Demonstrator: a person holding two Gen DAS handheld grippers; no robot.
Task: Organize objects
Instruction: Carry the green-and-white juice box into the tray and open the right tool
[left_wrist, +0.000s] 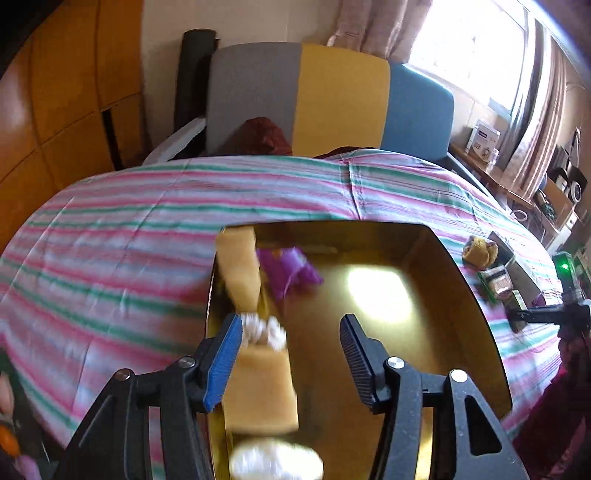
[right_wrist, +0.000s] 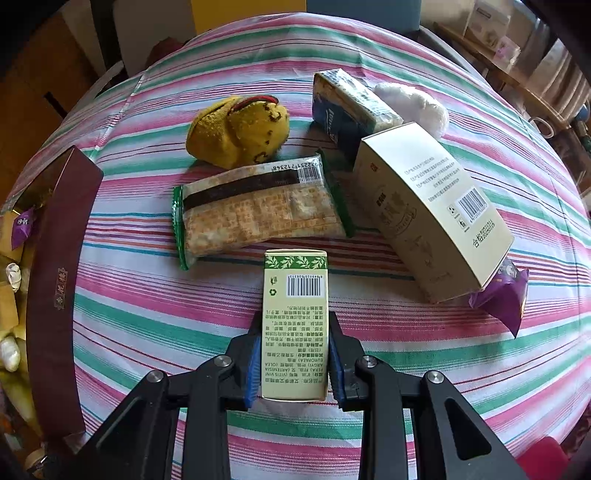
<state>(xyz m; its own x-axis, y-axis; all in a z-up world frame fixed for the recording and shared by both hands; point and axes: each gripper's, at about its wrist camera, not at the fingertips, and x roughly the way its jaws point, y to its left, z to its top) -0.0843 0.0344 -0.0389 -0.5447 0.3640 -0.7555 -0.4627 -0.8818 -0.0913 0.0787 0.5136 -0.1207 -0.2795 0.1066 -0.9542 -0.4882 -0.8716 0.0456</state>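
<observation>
Left gripper is held over the gold-lined box, jaws partly open with nothing pressed between them; a tan packet lies below, seemingly against the blue left pad, judged dropped rather than gripped. The view is blurred. Another tan packet, a purple pouch and white wrapped pieces are seen along the box's left side, so that side looks to be the collecting corner.

Right gripper is clamped on a slim green carton, pads on its long sides, far end over the striped cloth of the counter. The long-side grip is judged to suit carrying it to the box, whose maroon wall stands at left.

Left unsorted on the cloth: cracker pack, yellow plush, blue pack, large beige carton, white fluff, another purple pouch.
</observation>
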